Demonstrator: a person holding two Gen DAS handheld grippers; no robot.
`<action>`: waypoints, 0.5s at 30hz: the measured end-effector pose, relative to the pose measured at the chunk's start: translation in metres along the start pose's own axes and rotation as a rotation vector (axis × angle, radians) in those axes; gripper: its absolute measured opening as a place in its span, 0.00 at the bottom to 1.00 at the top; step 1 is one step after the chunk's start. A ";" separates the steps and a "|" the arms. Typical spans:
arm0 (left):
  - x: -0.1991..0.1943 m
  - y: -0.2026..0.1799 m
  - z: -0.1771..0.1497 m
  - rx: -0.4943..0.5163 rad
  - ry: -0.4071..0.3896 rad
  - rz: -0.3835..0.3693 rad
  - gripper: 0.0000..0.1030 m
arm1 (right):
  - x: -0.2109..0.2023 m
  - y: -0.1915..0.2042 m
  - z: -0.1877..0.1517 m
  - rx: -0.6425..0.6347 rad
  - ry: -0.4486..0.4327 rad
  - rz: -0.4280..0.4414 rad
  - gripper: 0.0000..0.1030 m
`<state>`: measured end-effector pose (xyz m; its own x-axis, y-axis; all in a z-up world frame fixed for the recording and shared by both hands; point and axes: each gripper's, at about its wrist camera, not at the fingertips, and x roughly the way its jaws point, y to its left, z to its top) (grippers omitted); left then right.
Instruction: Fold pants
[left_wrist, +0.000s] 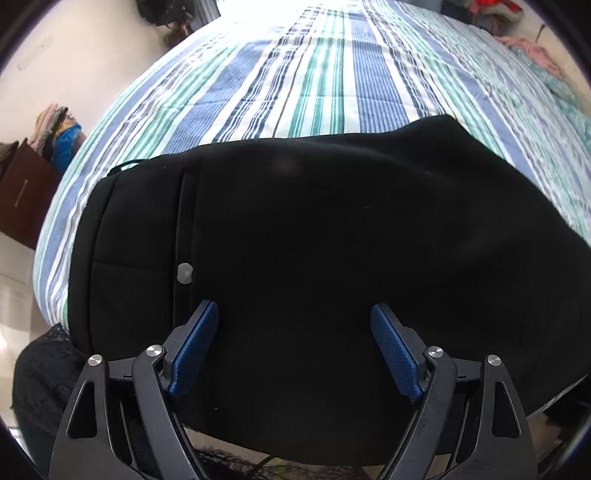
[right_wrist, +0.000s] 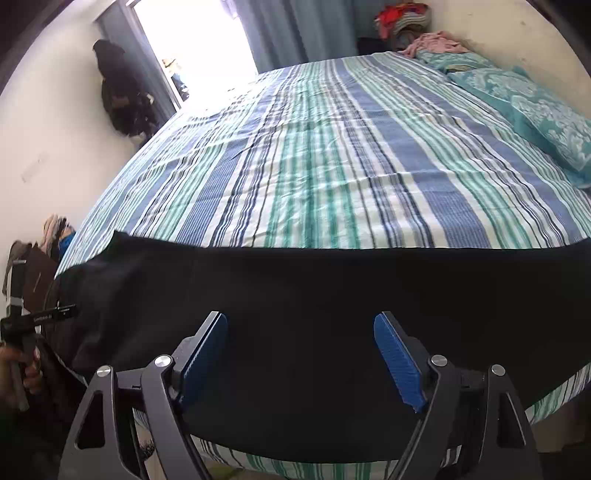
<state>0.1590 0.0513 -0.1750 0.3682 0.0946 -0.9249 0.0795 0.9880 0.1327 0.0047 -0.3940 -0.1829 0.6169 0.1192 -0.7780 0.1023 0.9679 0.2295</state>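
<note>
Black pants (left_wrist: 314, 236) lie flat along the near edge of a striped bed (left_wrist: 314, 74), waistband to the left with a small grey logo (left_wrist: 184, 272) on it. My left gripper (left_wrist: 293, 314) is open and empty, just above the waist end. In the right wrist view the pants (right_wrist: 314, 295) stretch across the near edge of the bed (right_wrist: 332, 166). My right gripper (right_wrist: 300, 325) is open and empty above the leg part. The left gripper's body (right_wrist: 37, 319) shows at the far left of the right wrist view, held in a hand.
Teal patterned pillows (right_wrist: 535, 107) lie at the bed's right end, with a pile of clothes (right_wrist: 406, 22) behind. A brown box with clothes (left_wrist: 26, 184) stands on the floor at left. A dark lace cloth (left_wrist: 44, 376) hangs below the bed's near edge.
</note>
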 end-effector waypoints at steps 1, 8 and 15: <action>-0.002 0.000 -0.001 0.017 -0.007 0.031 0.84 | 0.010 0.012 -0.003 -0.058 0.051 -0.004 0.80; -0.025 0.024 -0.002 -0.088 -0.033 -0.025 0.82 | 0.025 0.020 -0.025 -0.159 0.151 -0.098 0.82; -0.055 -0.076 -0.029 0.279 -0.155 -0.150 0.85 | 0.017 0.033 -0.019 -0.196 0.084 -0.069 0.82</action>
<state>0.1060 -0.0254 -0.1450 0.4675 -0.0903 -0.8794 0.3858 0.9159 0.1111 0.0037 -0.3560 -0.2003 0.5458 0.0617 -0.8357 -0.0172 0.9979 0.0624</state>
